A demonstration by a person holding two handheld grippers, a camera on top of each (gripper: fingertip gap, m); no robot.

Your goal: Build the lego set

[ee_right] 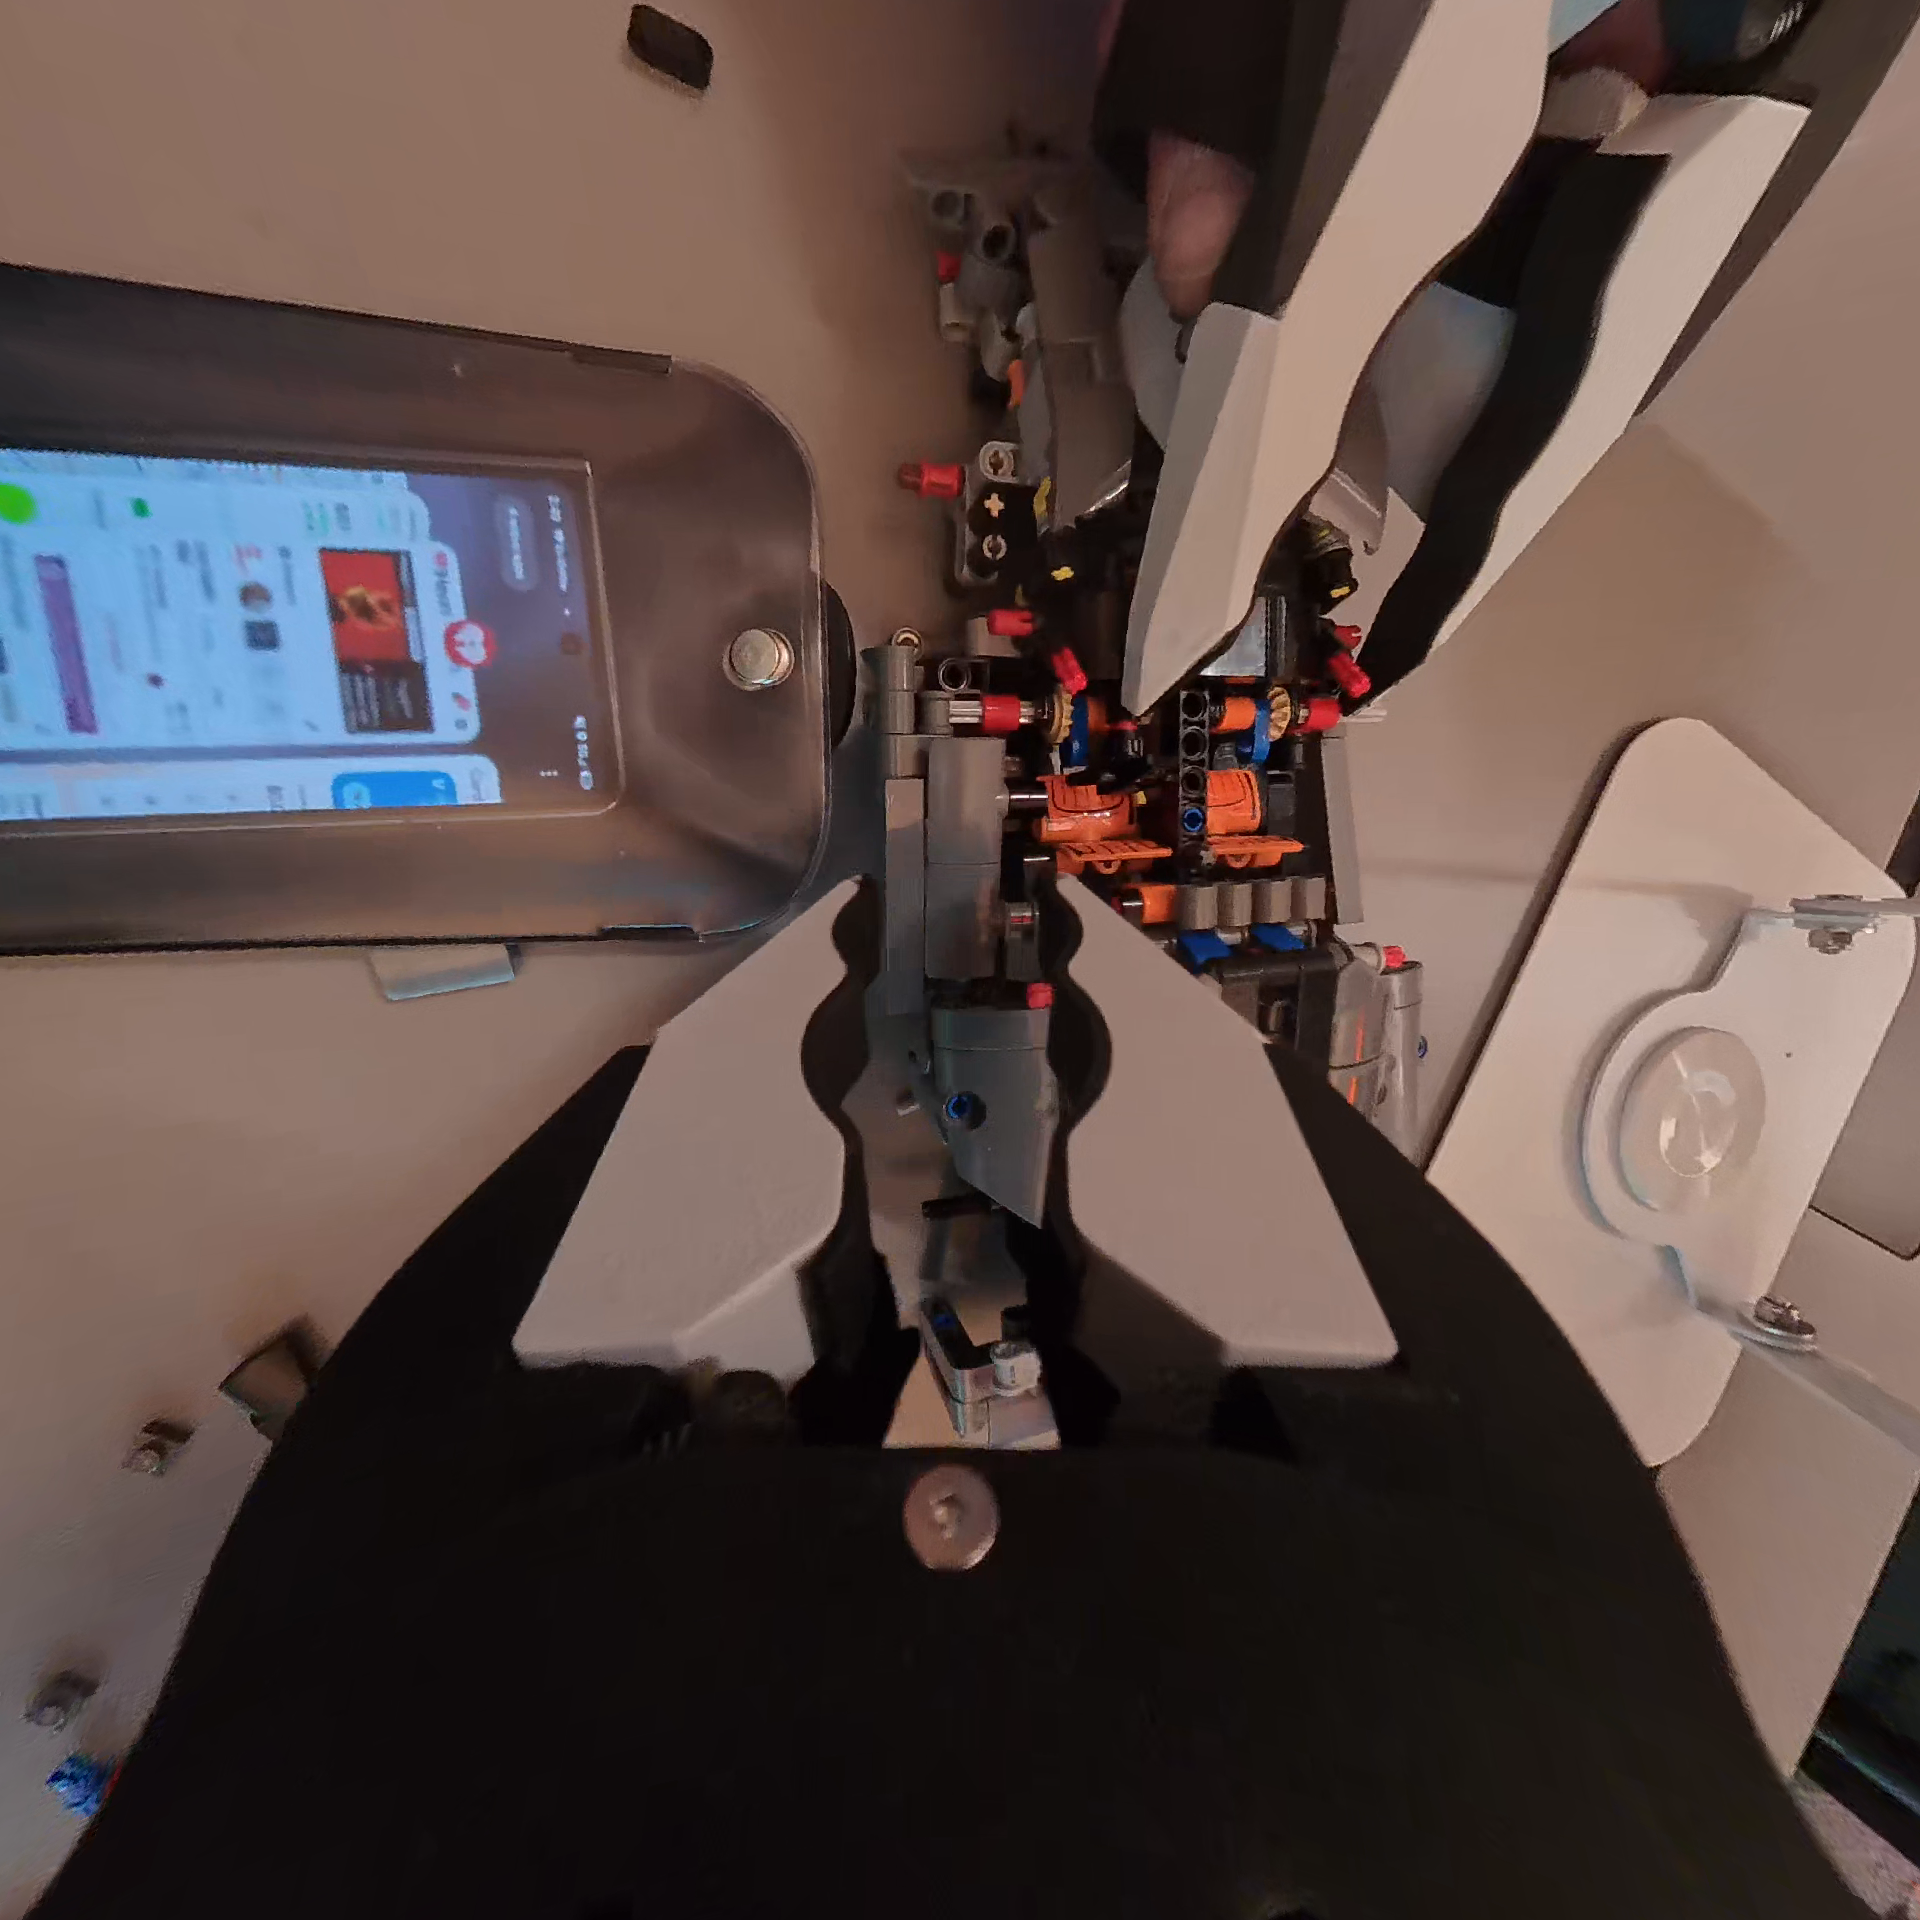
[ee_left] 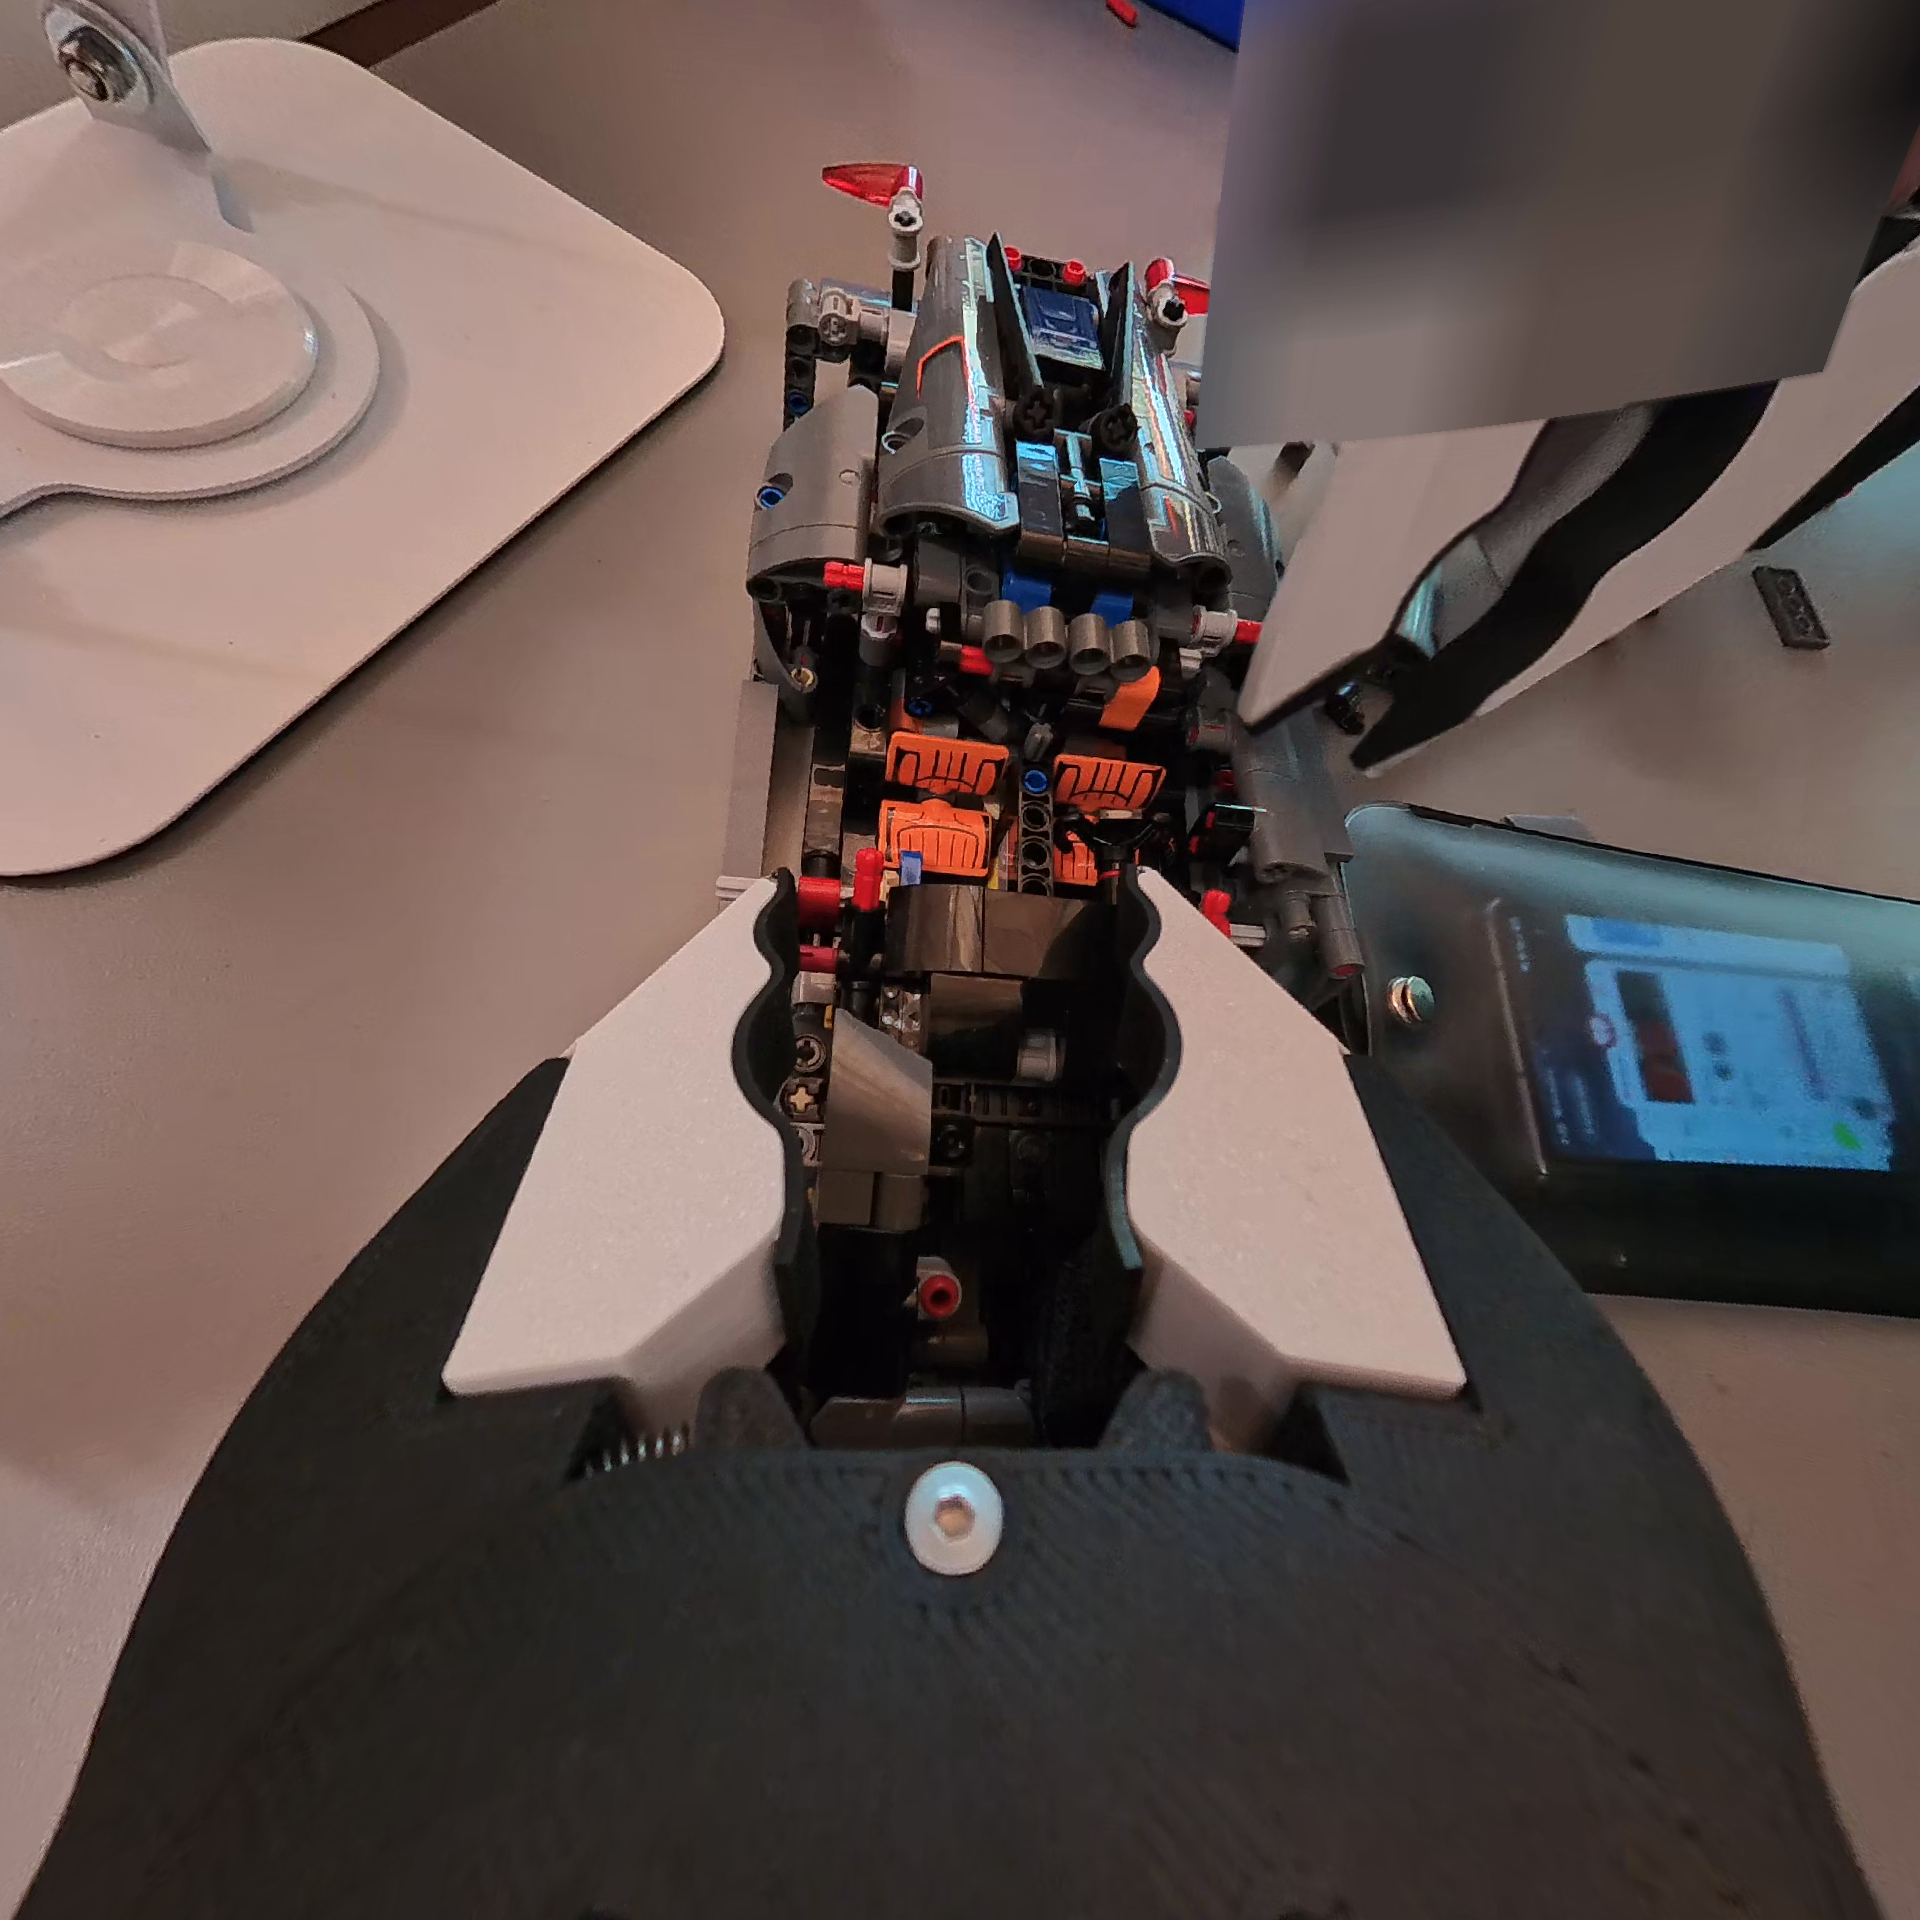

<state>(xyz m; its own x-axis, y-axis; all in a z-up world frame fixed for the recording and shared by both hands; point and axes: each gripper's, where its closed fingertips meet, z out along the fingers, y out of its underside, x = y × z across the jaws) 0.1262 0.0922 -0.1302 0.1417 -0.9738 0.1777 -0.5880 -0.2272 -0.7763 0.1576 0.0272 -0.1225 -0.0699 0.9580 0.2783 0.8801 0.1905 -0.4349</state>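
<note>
Both jaws clamped on grey-black lego car (ee_left: 1023,644), orange seats, red pins.

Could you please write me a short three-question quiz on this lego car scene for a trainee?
1. True or false: the left gripper straddles one end of the grey, black and orange lego car model.
2. Multiple choice: on which side of the car does the dark-cased phone with a lit screen lie in the left wrist view? A) left B) right C) on top of it
3. Fill in: the right gripper grips a ___ side panel of the car.

Key: 1 true; 2 B; 3 grey.
</note>
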